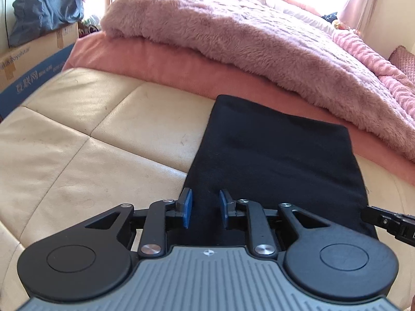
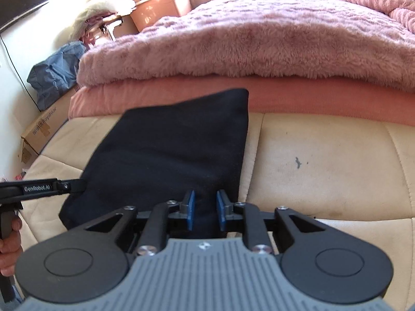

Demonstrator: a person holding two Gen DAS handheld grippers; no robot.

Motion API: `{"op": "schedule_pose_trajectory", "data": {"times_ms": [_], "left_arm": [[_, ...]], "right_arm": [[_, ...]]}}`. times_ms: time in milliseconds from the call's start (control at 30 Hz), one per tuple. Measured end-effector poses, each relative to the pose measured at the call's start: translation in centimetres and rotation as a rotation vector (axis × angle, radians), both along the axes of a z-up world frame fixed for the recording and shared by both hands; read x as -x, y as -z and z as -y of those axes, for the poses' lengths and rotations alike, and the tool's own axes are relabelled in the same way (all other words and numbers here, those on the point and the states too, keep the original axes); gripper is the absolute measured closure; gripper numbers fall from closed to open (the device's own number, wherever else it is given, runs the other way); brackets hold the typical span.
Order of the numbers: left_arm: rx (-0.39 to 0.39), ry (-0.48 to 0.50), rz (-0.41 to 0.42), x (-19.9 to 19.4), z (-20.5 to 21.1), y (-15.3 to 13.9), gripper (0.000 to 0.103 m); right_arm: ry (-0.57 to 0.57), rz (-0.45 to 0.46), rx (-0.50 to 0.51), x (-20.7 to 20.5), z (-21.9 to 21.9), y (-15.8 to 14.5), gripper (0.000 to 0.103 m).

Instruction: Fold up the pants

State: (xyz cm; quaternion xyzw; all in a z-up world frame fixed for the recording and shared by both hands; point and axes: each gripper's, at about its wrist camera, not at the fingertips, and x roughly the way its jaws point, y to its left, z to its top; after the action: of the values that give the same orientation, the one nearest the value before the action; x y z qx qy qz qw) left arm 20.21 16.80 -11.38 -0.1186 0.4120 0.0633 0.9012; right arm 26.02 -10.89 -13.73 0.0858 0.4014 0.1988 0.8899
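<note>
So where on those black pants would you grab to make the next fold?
Probably the near edge, one gripper at each corner, coming in low from the person's side. The black pants lie flat as a long strip running away toward the pink blanket, so the near end could lift and carry over. The left gripper and right gripper are both open over that end.

Background: bedding, boxes, clutter.
Cream leather cushion [image 1: 77, 140] in front, pink fluffy blanket [image 1: 233, 44] over salmon sheet [image 1: 160, 59]. Blue bag [image 1: 46, 7] sits on cardboard box [image 1: 28, 54]; terracotta pot [image 2: 158, 7] behind.
</note>
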Motion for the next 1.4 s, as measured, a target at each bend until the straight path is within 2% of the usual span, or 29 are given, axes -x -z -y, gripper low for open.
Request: {"op": "schedule_pose_trajectory", "data": {"times_ms": [133,200,300,367,500,567,633,767,800,1067,1233,1400], "left_arm": [[-0.002,0.037,0.003,1.8,1.8,-1.0,0.079],[-0.037,0.077,0.000,2.9,3.3,-1.5,0.079],[-0.101,0.138,0.014,4.9,5.5,-2.6,0.078],[-0.139,0.163,0.034,6.3,6.6,-3.5,0.073],[-0.220,0.202,0.108,9.1,8.4,-5.7,0.054],[-0.258,0.203,0.151,10.3,9.1,-6.8,0.044],[-0.296,0.195,0.200,11.5,9.8,-7.8,0.029],[-0.365,0.182,0.239,13.1,11.1,-9.1,0.021],[-0.371,0.174,0.237,13.3,11.3,-9.3,0.016],[-0.357,0.114,0.211,14.7,11.5,-9.0,0.015],[-0.326,0.119,0.153,15.2,11.5,-7.9,0.015],[-0.306,0.129,0.125,15.4,11.3,-7.5,0.015]], "right_arm": [[-0.008,0.016,-0.007,2.0,0.2,-1.3,0.075],[-0.016,0.033,-0.005,3.3,0.3,-1.9,0.070],[-0.018,0.085,0.023,5.8,0.5,-3.3,0.055],[-0.003,0.139,0.056,7.7,0.7,-4.4,0.040],[0.018,0.227,0.065,11.4,1.8,-7.0,0.031],[0.039,0.272,0.065,13.2,2.5,-8.3,0.020],[0.057,0.316,0.064,14.9,3.0,-9.5,0.021],[0.080,0.330,0.064,17.5,3.5,-10.8,0.021],[0.095,0.329,0.075,18.1,3.6,-10.9,0.021],[0.124,0.281,0.105,21.5,4.2,-9.8,0.021],[0.121,0.202,0.116,21.5,3.9,-8.5,0.021],[0.105,0.183,0.129,21.8,3.5,-8.4,0.021]]}}
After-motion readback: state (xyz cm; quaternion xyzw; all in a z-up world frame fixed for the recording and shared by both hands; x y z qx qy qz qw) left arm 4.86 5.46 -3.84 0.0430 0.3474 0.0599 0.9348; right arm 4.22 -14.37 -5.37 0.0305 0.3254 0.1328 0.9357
